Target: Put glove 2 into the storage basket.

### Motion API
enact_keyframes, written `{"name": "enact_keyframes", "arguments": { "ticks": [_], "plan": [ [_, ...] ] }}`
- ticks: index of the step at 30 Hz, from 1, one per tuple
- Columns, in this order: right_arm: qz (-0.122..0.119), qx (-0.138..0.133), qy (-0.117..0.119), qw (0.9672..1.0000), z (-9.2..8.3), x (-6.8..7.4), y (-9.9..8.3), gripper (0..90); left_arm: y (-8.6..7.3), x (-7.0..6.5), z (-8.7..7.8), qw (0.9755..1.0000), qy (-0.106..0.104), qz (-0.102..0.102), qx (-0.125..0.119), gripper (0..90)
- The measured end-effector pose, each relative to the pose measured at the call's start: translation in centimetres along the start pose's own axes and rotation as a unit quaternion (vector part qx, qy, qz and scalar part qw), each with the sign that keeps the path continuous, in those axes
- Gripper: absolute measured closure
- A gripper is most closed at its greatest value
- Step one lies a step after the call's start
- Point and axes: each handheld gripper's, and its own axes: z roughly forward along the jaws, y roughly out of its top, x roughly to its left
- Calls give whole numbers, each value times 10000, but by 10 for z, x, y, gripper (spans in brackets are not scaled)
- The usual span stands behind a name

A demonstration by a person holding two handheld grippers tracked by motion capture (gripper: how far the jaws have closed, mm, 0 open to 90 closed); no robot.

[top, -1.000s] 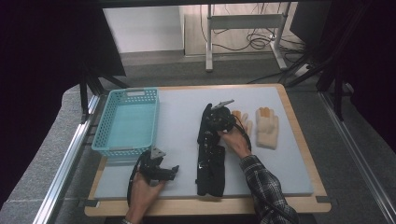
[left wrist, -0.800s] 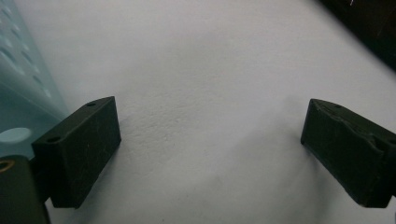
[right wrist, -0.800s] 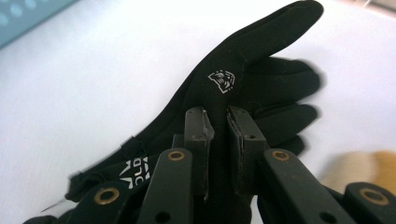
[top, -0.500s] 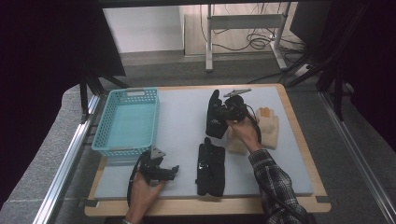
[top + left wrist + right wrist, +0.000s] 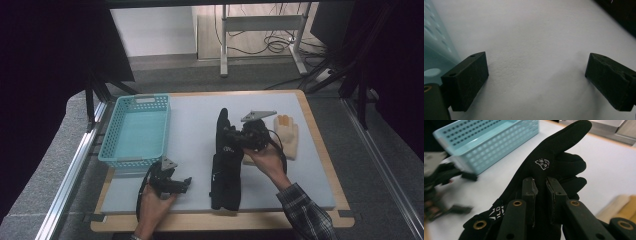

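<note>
Right claw clamped on black glove, lifted off counter. Left claw wide open, empty, resting beside blue basket.
</note>
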Motion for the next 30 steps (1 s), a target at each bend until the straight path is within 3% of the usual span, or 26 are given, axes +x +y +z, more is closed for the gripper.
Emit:
{"name": "enact_keyframes", "arguments": {
  "ticks": [1,6,8,13,14,17,18,23,25,27,29,30],
  "plan": [
    [-36,51,27,10000,-4,11,-9,768,0,0,0,10000,-2,-1,3,51],
    [-62,67,129,9999,-8,31,-28,766,0,0,0,10000,-2,3,1,51],
    [-209,94,17,9997,-6,45,-41,763,0,0,0,10000,-3,-25,-18,51],
    [-156,110,-83,9998,2,55,-62,749,0,0,0,10000,2,-24,-17,51],
    [-129,106,-161,9997,8,58,-75,700,0,0,0,10000,1,-10,-7,51],
    [-113,99,-205,9997,12,61,-86,628,0,0,0,10000,-1,7,6,51],
    [-71,149,-193,9997,14,63,-91,536,0,0,0,10000,0,-3,-5,51],
    [-106,40,-305,9995,2,59,-90,480,0,0,0,10000,0,5,7,51],
    [-76,4,-411,9991,-6,46,-82,568,0,0,0,10000,1,-14,-10,51],
    [-69,12,-442,9990,-5,37,-76,636,0,0,0,10000,2,-29,-17,51],
    [-33,32,-438,9990,-1,32,-73,643,0,0,0,10000,1,-31,-19,51],
    [84,133,-367,9992,10,22,-67,619,0,0,0,10000,-1,-16,-5,51]
  ]
}}
